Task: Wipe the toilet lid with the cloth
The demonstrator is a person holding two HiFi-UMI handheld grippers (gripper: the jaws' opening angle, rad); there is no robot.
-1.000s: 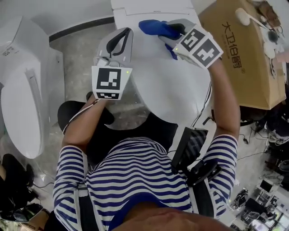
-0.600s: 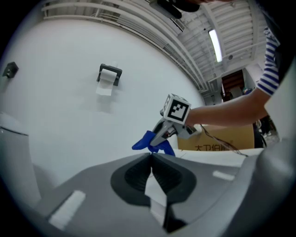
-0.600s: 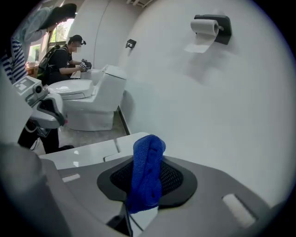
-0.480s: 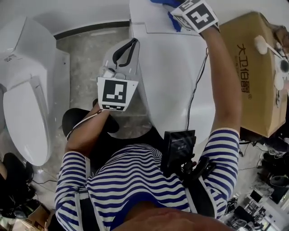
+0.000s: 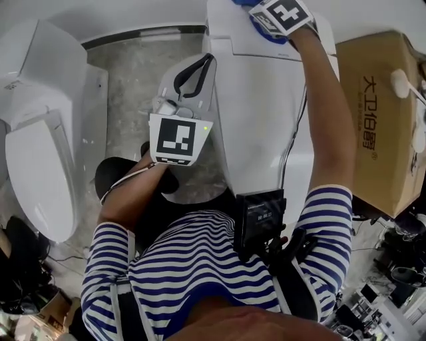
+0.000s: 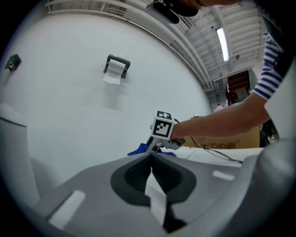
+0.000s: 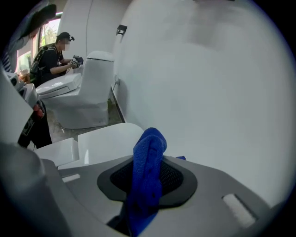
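The left gripper [image 5: 203, 66] hangs clenched on nothing, just beside the left edge of the toilet lid [image 5: 259, 113]; it is best held clear of the wiping path. The lid is white, smooth and glossy, so long overlapping passes with even pressure toward the person should suit it. The right gripper [image 5: 259, 13] grasps the cloth [image 7: 149, 171] at the toilet's far end, by the wall. The cloth is blue and nubby, bunched into a thick fold that spills past the jaws.
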